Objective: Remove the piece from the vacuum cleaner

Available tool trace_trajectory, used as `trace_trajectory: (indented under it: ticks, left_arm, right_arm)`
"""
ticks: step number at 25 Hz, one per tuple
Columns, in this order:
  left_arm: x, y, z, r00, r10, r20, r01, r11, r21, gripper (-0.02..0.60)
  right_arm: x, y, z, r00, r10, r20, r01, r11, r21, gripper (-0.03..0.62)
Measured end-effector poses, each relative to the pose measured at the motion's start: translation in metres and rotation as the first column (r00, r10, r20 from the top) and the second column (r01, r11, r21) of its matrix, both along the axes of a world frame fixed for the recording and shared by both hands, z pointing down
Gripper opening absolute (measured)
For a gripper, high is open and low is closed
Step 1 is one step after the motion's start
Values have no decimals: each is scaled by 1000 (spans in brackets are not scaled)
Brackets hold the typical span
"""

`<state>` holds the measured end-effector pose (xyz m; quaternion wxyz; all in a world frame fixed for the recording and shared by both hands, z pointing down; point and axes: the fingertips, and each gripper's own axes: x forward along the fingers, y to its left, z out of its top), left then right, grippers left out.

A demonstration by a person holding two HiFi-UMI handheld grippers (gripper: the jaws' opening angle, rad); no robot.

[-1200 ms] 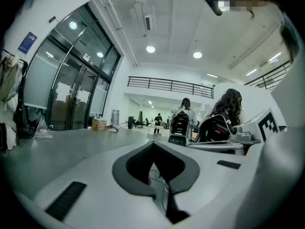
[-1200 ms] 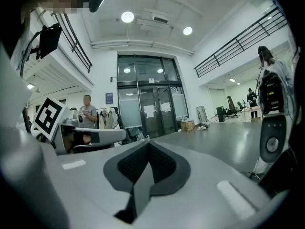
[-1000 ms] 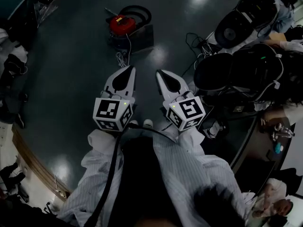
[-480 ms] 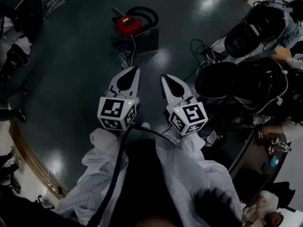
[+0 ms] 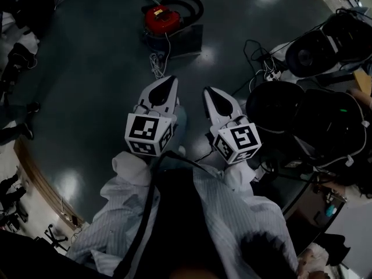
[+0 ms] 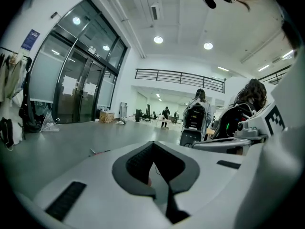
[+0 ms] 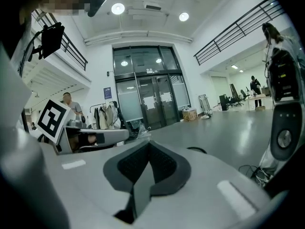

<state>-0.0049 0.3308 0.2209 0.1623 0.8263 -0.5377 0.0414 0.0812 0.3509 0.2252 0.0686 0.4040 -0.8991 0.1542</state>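
The red vacuum cleaner (image 5: pixel 161 17) stands on the dark floor at the top of the head view. Its black hose (image 5: pixel 187 3) is coiled behind it and a white cord (image 5: pixel 157 63) lies in front. My left gripper (image 5: pixel 172 79) and right gripper (image 5: pixel 207 90) are held side by side well short of it, pointing toward it. Both are shut with nothing between the jaws. In the left gripper view the left gripper (image 6: pixel 153 145) has its pads closed together, and the right gripper (image 7: pixel 148 145) looks the same in the right gripper view.
A dark flat panel (image 5: pixel 190 39) leans beside the vacuum cleaner. Black round machines (image 5: pixel 273 104) with cables (image 5: pixel 256 54) crowd the right side. People's feet (image 5: pixel 20 57) are at the far left, and a curved wooden edge (image 5: pixel 35 173) runs along the lower left.
The vacuum cleaner now sits higher and further right in the head view. Both grippers have drifted slightly right, still shut and side by side.
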Motion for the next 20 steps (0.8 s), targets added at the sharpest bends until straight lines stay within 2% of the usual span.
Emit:
trace_trajectory:
  ticks: [6,10,15,20]
  left_arm:
    - [-11,-128,21,999,33,20,-33,999,-10,3]
    - [-12,-218,39,998,60,30,-60,998,-27,3]
    - [-25,-294,73,998,50,34,-46,993,-111,3]
    - [-44,-358,129,999,6,50,5,978,-211,3]
  right_arm:
    - [-23,-125,23,1000,-16,-10,16,999,-31,-2]
    - [-24,-208,41,999,-14,-33,11,998,-68,-2]
    - [-20,-282,76,998,-19,-60,8,986,-165,-2]
    - [-38,-353,136,989,-130,-74,105,956,-275,-2]
